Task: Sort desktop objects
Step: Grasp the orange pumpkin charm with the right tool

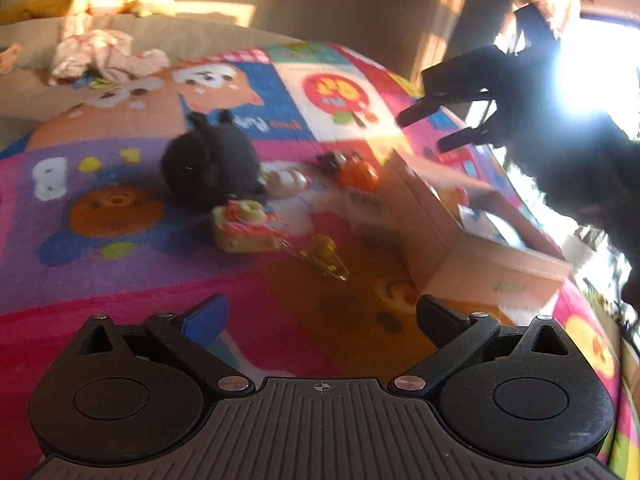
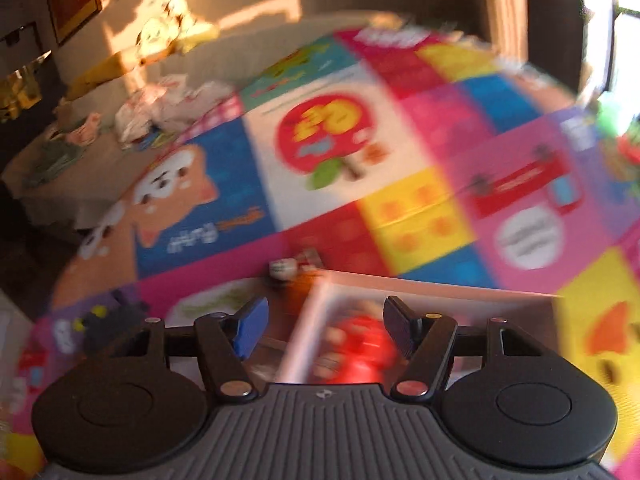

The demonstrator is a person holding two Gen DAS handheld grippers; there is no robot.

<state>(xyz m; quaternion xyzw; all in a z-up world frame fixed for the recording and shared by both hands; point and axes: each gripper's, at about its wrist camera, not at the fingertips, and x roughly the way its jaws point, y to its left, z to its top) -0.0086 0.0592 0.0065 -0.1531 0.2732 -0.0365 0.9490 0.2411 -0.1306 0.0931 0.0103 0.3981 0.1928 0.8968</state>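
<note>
Over a surface covered by a bright cartoon-patterned play mat (image 1: 132, 240), we see two hand-held grippers at work. From the left wrist view, our left gripper (image 1: 320, 320) points forward and somewhat downward across the mat, its jaws spread wide with nothing between them; one fingertip (image 1: 206, 318) carries a blue pad. Ahead of it the task's things lie scattered on the mat: a black plush toy (image 1: 212, 168) with small ears, a slice-shaped toy cake (image 1: 244, 228) just in front of the plush, a pale bread-like toy (image 1: 288, 182) beside it, an orange toy (image 1: 358, 174) further right, a small white block (image 1: 366, 212), and a yellow translucent trinket (image 1: 326, 256) nearest to us. To the right stands an open cardboard box (image 1: 500, 276), with items inside that we cannot make out. Above the box hangs our right gripper (image 1: 444, 126), a dark silhouette against window glare, its two fingers apart and angled down toward the mat. The right wrist view is smeared by motion blur. There the right gripper (image 2: 324, 326) tilts steeply down over the near edge of the box (image 2: 440, 284), its jaws about half open and gripping nothing; a red toy (image 2: 364, 344) lies inside the box below and between them. At the far left, crumpled pale cloth (image 1: 96, 54) lies on a grey surface beyond the mat.
</note>
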